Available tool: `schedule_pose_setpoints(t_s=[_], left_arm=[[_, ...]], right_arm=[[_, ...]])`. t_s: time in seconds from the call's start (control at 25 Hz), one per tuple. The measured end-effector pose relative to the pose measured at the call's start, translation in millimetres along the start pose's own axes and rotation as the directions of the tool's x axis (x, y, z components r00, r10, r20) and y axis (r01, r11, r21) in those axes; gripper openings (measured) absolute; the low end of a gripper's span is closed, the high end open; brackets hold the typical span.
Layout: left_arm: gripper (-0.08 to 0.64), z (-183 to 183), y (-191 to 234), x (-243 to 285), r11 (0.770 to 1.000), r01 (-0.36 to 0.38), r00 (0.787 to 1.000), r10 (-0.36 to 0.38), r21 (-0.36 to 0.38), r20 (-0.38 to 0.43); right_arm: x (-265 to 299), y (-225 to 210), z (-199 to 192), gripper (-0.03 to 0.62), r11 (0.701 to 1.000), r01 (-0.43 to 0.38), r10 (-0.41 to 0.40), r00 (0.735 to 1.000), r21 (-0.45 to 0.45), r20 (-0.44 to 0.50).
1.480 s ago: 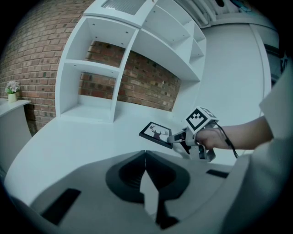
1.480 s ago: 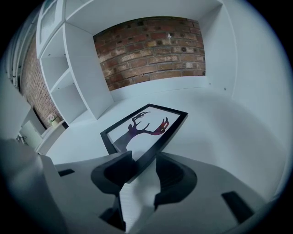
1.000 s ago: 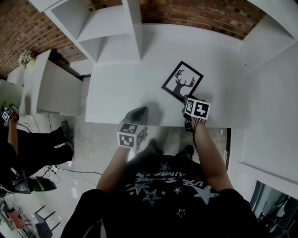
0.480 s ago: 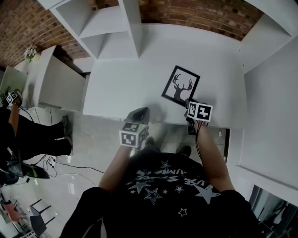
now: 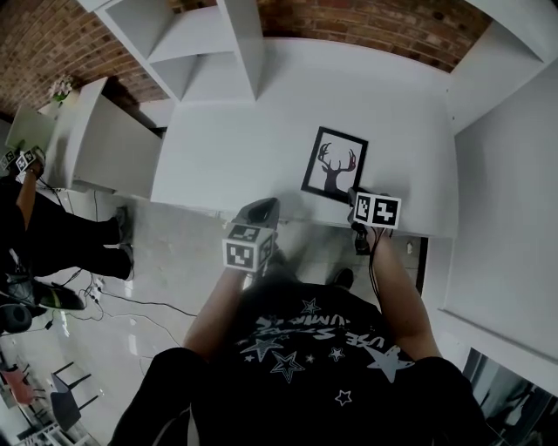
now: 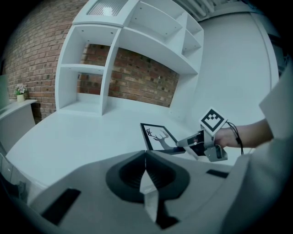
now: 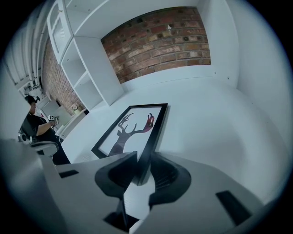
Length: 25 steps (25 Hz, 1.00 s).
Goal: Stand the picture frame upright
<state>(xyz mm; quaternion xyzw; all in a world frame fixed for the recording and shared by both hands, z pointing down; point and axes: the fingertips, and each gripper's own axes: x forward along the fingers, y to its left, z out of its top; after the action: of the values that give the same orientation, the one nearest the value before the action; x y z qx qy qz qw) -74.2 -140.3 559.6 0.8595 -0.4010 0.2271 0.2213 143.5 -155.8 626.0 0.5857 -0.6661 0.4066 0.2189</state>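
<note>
Black-edged and flat on its back, the picture frame [image 5: 335,164] lies face up on the white desk [image 5: 218,157], over on the person's right and close to the front edge. It's a portrait piece. Its long axis runs away from the person toward the brick wall [image 5: 375,26], with the deer's antlers at the far end, so the print reads right way up from where they stand.

The right tool [image 7: 143,160] sits at the frame's near right corner with its jaws either side of the side rail. They've just been closing with that rail between them, though I wouldn't say the pads are biting yet. The left tool [image 6: 146,157] is clenched on nothing, off the desk's front edge, left of the frame and apart from it.

This looks like the grasp, the first step; the frame isn't raised. Next, I'd judge, the pinch wants finishing firmly. Then the frame must be lifted and turned until the antler end is on top and the bottom short edge rests on the desk. A corner hold may let it twist, so the idle tool could steady it.
</note>
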Motion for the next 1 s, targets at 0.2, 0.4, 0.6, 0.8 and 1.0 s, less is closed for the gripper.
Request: schedule_pose_setpoints(t_s=[0.2,0.4,0.6,0.8,1.0], left_arm=[[0.018,-11,-17,-2,1.000,0.001,1.000,-0.001,-0.005,-0.027],[0.018,-16,-32,-2,1.000,0.006,0.999,-0.006,-0.011,-0.036],[0.018,-22,-46,-2,1.000,0.005,0.999,-0.006,-0.015,-0.040],[0.018,-28,-62,-4,0.997,0.014,0.999,-0.017,-0.075,-0.045],[0.018,-41,-69,-6,0.995,-0.007,0.996,-0.003,-0.098,-0.094]], right_arm=[[-11,-4,-13,0.095,0.999,-0.029,0.028,0.999,-0.016,-0.018],[-20,-5,-26,0.092,0.998,-0.059,0.059,0.998,-0.019,-0.025],[-28,-5,-36,0.091,0.996,-0.086,0.085,0.996,-0.029,-0.033],[-35,-7,-46,0.089,0.994,-0.103,0.101,0.994,-0.042,-0.050],[-43,-7,-58,0.087,0.991,-0.125,0.120,0.990,-0.054,-0.076]])
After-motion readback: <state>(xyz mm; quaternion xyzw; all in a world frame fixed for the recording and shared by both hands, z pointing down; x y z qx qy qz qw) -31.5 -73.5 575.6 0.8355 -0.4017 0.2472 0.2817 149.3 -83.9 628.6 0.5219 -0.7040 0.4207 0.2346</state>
